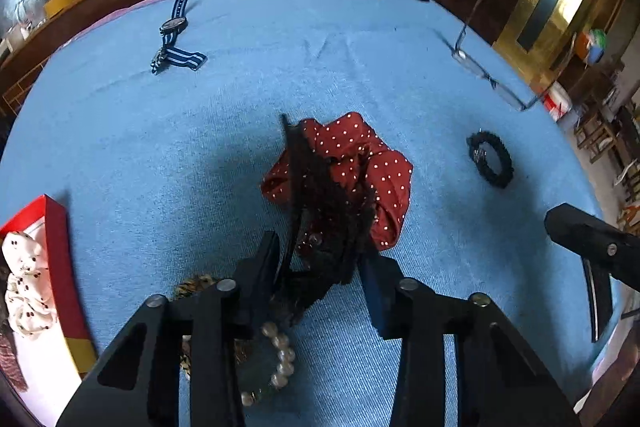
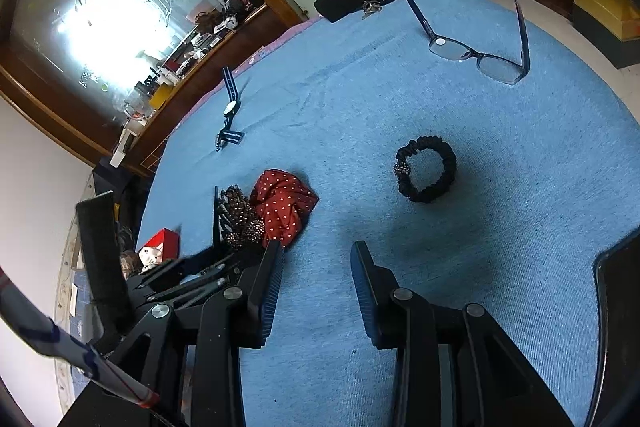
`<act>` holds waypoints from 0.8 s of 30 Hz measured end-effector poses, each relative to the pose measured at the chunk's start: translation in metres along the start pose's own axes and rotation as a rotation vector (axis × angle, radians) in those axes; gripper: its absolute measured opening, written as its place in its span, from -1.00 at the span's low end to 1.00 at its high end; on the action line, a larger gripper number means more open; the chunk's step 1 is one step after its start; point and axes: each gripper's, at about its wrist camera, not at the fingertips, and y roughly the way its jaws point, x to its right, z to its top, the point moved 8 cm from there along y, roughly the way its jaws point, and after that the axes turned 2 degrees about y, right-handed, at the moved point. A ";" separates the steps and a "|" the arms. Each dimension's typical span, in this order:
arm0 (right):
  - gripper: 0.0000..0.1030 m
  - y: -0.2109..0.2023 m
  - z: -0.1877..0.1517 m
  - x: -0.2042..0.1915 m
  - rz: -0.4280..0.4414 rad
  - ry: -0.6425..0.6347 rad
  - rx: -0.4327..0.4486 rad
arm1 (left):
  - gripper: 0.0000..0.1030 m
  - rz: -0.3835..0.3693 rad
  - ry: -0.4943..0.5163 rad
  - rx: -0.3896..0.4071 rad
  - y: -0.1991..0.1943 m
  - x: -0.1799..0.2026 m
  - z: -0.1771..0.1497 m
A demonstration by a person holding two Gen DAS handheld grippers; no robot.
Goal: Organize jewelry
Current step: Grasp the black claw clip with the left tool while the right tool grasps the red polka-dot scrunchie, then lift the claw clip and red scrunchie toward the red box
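Now dark hair clip between left tongs

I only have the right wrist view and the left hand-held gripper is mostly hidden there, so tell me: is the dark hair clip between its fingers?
Observer: Yes. In the left wrist view the hair clip sits between the fingers of the left hand-held gripper, and both seem to press on it.
Operator: Is anything lying under that gripper?
Observer: A pearl bracelet lies just beneath it.
Operator: Anything else there?
Observer: A leopard-print scrunchie, partly covered by the gripper's left finger.
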 end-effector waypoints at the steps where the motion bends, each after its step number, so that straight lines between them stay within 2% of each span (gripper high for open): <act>1: -0.27 0.002 0.001 0.000 -0.004 0.001 -0.001 | -0.35 -0.002 -0.004 0.004 -0.002 -0.002 0.000; 9: -0.20 0.039 0.011 -0.021 -0.001 0.003 -0.044 | -0.40 -0.045 -0.027 0.110 -0.058 -0.020 0.004; 16: -0.17 0.100 0.014 -0.036 -0.063 -0.004 -0.126 | -0.40 -0.059 -0.071 0.180 -0.101 -0.048 0.001; 17: -0.21 0.106 0.012 -0.037 -0.067 -0.009 -0.137 | -0.40 -0.058 -0.075 0.186 -0.105 -0.052 -0.001; 18: -0.34 0.111 0.009 -0.039 -0.066 -0.024 -0.148 | -0.40 -0.057 -0.079 0.190 -0.108 -0.055 -0.004; 19: -0.82 0.113 0.008 -0.040 -0.075 -0.042 -0.151 | -0.40 -0.057 -0.083 0.193 -0.111 -0.058 -0.006; 24: -0.85 0.061 0.015 -0.058 -0.043 -0.093 -0.010 | -0.40 -0.078 -0.097 0.211 -0.123 -0.066 -0.019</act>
